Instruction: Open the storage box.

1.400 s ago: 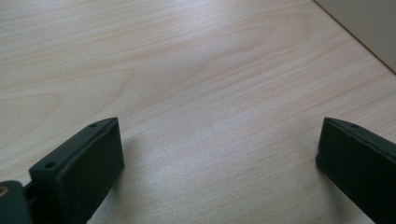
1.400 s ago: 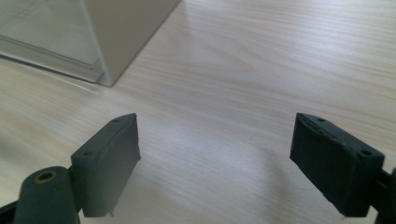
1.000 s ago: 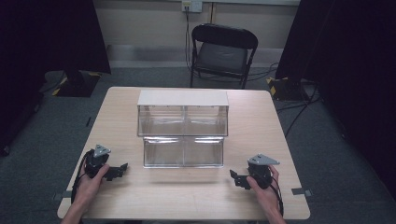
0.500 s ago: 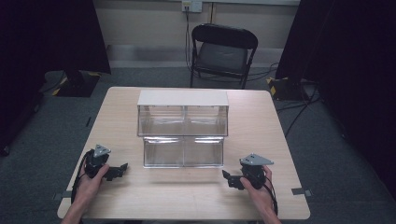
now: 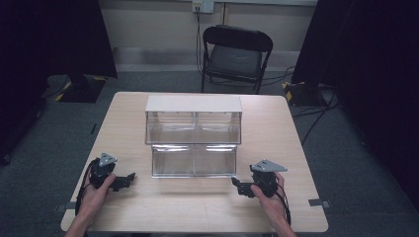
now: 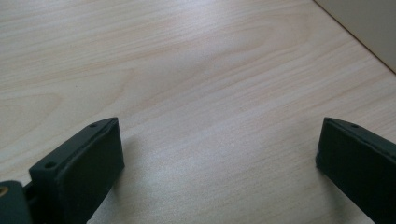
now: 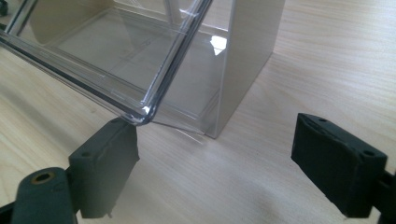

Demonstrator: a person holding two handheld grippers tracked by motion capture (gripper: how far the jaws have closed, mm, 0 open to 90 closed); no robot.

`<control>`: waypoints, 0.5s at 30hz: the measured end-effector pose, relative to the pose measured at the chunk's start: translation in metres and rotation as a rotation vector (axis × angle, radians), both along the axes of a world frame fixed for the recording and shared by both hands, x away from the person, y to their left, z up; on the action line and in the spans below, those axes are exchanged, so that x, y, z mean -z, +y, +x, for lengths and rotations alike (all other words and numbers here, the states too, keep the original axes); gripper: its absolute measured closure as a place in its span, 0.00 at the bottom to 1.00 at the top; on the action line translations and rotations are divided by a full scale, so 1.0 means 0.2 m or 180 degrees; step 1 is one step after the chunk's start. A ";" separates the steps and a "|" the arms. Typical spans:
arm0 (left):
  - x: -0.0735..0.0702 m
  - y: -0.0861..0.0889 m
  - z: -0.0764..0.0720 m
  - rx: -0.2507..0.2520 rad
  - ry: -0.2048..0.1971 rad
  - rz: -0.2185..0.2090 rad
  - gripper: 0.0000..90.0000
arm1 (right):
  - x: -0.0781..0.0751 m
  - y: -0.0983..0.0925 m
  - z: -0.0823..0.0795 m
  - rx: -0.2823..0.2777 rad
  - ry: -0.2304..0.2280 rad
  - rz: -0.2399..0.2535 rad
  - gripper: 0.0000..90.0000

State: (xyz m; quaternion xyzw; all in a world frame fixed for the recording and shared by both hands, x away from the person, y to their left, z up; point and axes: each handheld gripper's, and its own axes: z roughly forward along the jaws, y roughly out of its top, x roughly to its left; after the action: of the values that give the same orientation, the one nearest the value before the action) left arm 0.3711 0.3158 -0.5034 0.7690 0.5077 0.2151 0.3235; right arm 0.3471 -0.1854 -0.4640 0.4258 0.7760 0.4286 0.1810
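A clear plastic two-tier drawer cabinet with a beige top [image 5: 193, 136] stands mid-way on the pale wood-grain surface [image 5: 276, 123]. The left hand-held gripper [image 5: 129, 177] rests near its front left, jaws spread, holding nothing. The right hand-held gripper [image 5: 236, 184], likewise released, sits just beside the lower drawer's corner [image 7: 140, 114].

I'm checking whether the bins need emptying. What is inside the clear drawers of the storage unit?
Nothing shows inside the clear drawers of the storage unit: through their fronts, only bare floors and a central divider. The white top covers the upper pair's back from above, so that part cannot be checked.
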 end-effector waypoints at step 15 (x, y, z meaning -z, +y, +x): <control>0.00 0.00 0.00 0.0000 -0.0001 -0.0002 0.00 | -0.01 0.00 0.00 -0.0047 -0.0051 -0.0002 0.15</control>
State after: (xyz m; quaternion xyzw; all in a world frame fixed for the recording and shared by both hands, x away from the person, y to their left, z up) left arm 0.3711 0.3158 -0.5034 0.7688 0.5077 0.2151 0.3238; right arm 0.3475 -0.1844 -0.4629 0.4166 0.7778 0.4331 0.1842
